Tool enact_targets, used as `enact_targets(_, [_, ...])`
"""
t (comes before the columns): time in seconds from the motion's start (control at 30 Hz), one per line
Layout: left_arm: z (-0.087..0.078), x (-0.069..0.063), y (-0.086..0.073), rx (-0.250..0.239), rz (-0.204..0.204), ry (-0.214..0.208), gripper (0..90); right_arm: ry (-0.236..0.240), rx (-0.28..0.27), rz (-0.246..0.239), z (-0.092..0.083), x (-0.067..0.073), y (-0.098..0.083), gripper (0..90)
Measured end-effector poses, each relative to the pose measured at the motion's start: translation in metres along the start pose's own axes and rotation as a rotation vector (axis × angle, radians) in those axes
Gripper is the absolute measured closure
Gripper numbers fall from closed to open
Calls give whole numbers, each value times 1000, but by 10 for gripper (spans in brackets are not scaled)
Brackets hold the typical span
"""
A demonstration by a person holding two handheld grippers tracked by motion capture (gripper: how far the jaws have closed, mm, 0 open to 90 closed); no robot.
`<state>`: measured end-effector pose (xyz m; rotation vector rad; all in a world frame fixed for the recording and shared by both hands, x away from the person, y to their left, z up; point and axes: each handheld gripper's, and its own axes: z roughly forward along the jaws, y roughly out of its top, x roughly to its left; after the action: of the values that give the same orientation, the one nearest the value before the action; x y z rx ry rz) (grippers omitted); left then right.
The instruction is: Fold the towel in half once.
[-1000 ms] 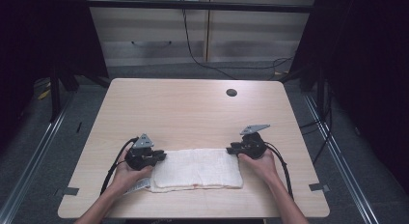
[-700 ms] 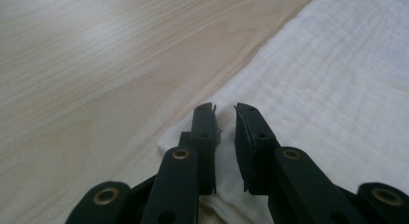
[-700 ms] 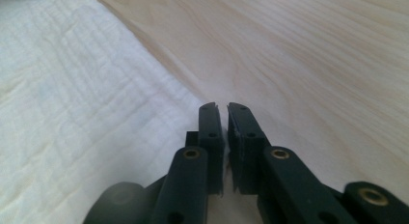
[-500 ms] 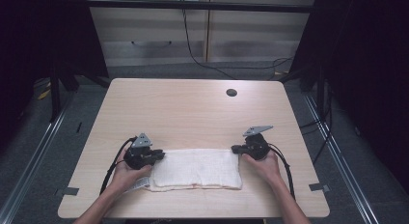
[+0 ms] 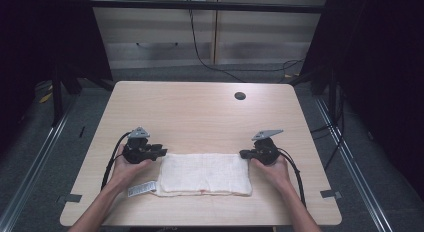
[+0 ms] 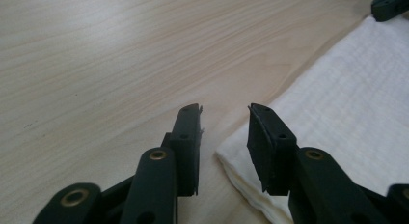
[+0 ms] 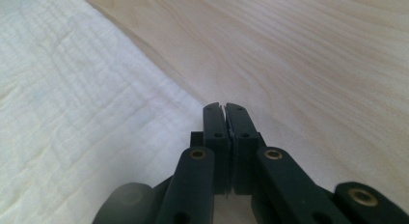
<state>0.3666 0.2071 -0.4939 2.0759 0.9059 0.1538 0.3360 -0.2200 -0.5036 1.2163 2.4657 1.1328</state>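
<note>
White folded towel (image 5: 204, 174) lies flat on surface (image 5: 200, 117), near front edge, between both claws. Left claw (image 6: 224, 119) at towel's left far corner, jaws just opening, parted, nothing between pads. Right claw (image 7: 224, 108) at towel's right far corner, jaws pressed together, gripping nothing visible.

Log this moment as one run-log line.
left claw: just opening, nothing gripped | right claw: shut at towel edge | towel: flat on table
</note>
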Motion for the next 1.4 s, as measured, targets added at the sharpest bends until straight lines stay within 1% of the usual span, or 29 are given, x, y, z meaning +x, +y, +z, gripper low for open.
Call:
enact_targets(0.03, [3, 0, -1, 7, 0, -12, 635, 1, 0, -1, 0, 0, 0, 884])
enact_targets(0.07, [5, -1, -2, 28, 8, -6, 625, 6, -3, -1, 0, -1, 0, 883])
enact_targets(0.1, [6, -2, -2, 38, 18, -1, 619, 6, -4, 0, 0, -1, 0, 883])
enact_targets(0.13, [7, -2, -2, 44, 18, -2, 619, 4, -1, 1, 0, -1, 0, 884])
enact_targets(0.27, [9, -1, -3, 58, 21, 12, 620, 4, -2, 2, 0, 0, -1, 883])
enact_targets(0.3, [9, -1, -4, 59, 32, 11, 621, 3, -4, 2, 0, 0, -1, 883])
enact_targets(0.33, [9, -1, -5, 57, 33, 2, 624, 0, -4, -1, 0, 0, -1, 883])
enact_targets(0.37, [9, -2, -5, 58, 39, -2, 635, 0, -4, -2, 0, 0, -1, 883])
enact_targets(0.43, [9, -3, -7, 49, 37, -22, 680, 3, -4, 1, 0, -1, -1, 883])
enact_targets(0.47, [9, -4, -8, 45, 46, -16, 711, 6, -5, 2, 0, -1, -1, 883])
enact_targets(0.5, [10, -5, -8, 46, 53, -21, 738, 5, -4, 1, 0, -1, 0, 883])
enact_targets(0.53, [11, -7, -9, 47, 56, -39, 777, 0, -4, -4, 0, -2, 0, 884])
enact_targets(0.57, [11, -9, -9, 49, 73, -30, 806, 3, -5, -2, 1, -2, 0, 884])
enact_targets(0.6, [11, -10, -9, 50, 74, -32, 828, 8, -11, 5, 1, -2, 1, 885])
enact_targets(0.7, [11, -11, -9, 51, 85, -22, 842, 13, -14, 13, 1, -2, 1, 886])
enact_targets(0.83, [11, -13, -9, 47, 102, 1, 854, 19, -45, 19, -2, -2, 3, 886])
enact_targets(0.9, [11, -12, -9, 45, 91, -7, 855, 22, -61, 29, -4, -2, 5, 887])
enact_targets(0.93, [11, -12, -9, 46, 91, -7, 856, 23, -71, 32, -5, -1, 5, 887])
enact_targets(0.97, [11, -12, -9, 45, 92, -7, 856, 25, -84, 24, -6, -2, 6, 887])
enact_targets(1.0, [12, -12, -9, 45, 92, -6, 856, 25, -90, 33, -8, -1, 7, 887])
enact_targets(1.1, [12, -11, -9, 38, 91, -8, 856, 28, -121, 33, -12, 1, 10, 886])
enact_targets(1.13, [12, -11, -9, 38, 91, -8, 856, 33, -134, 26, -14, 1, 11, 887])
enact_targets(1.17, [12, -11, -9, 36, 90, -7, 856, 36, -144, 32, -15, 2, 12, 887])
enact_targets(1.2, [12, -11, -9, 35, 90, -5, 856, 38, -152, 27, -17, 2, 13, 887])
enact_targets(1.27, [12, -10, -9, 35, 91, -6, 856, 42, -166, 31, -20, 2, 14, 887])
enact_targets(1.3, [13, -10, -10, 33, 82, -12, 856, 45, -172, 34, -21, 2, 15, 887])
enact_targets(1.4, [12, -10, -10, 32, 83, -15, 856, 52, -194, 38, -25, 3, 17, 887])
